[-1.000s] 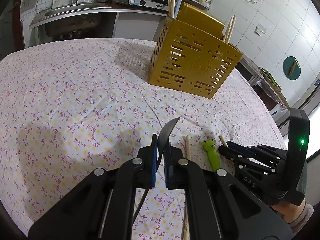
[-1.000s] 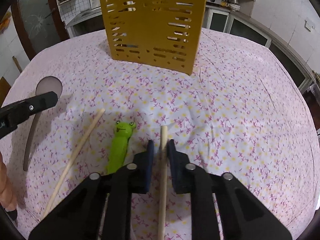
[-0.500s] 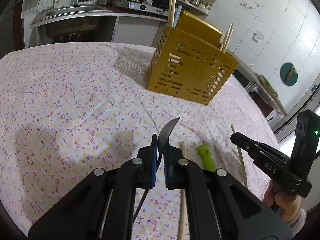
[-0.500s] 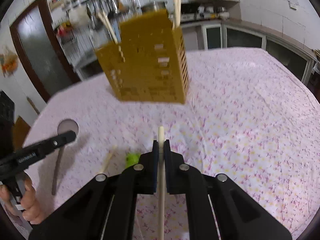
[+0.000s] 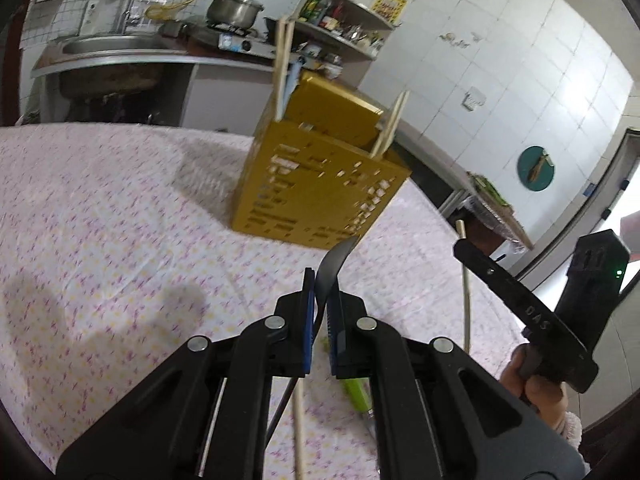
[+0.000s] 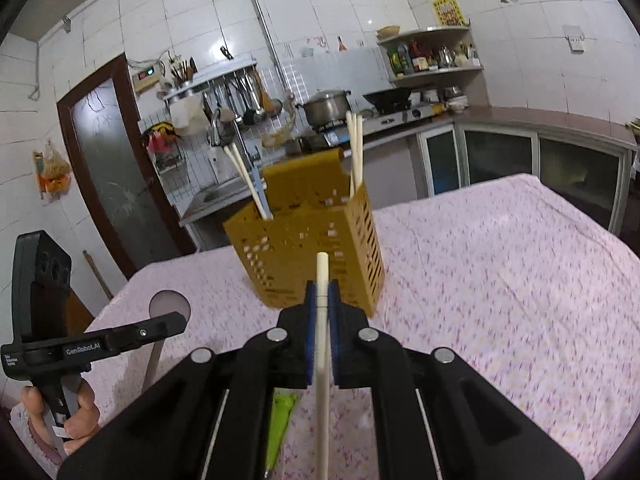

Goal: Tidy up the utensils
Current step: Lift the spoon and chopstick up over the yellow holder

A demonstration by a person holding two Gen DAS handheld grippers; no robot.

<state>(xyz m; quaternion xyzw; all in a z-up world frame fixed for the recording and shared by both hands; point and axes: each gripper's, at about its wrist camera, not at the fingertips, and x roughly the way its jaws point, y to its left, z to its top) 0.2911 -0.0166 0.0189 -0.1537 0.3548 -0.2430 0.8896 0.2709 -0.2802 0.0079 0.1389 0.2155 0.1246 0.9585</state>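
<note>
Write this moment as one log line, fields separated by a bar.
left gripper: shut on spoon | right gripper: shut on chopstick | both lifted | yellow holder ahead

matt yellow plastic utensil holder (image 6: 308,248), pale wooden chopstick (image 6: 322,344), floral cloth tablecloth (image 6: 500,280), shiny metal spoon (image 5: 334,266)

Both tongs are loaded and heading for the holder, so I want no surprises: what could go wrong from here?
1. The right tongs pinch the chopstick near its top end, so the long free end may swing and miss the yellow holder.
2. The chopsticks already inside lean outward and could get knocked.
3. The left tongs hold the spoon edge-on; it might twist or slip.
</note>
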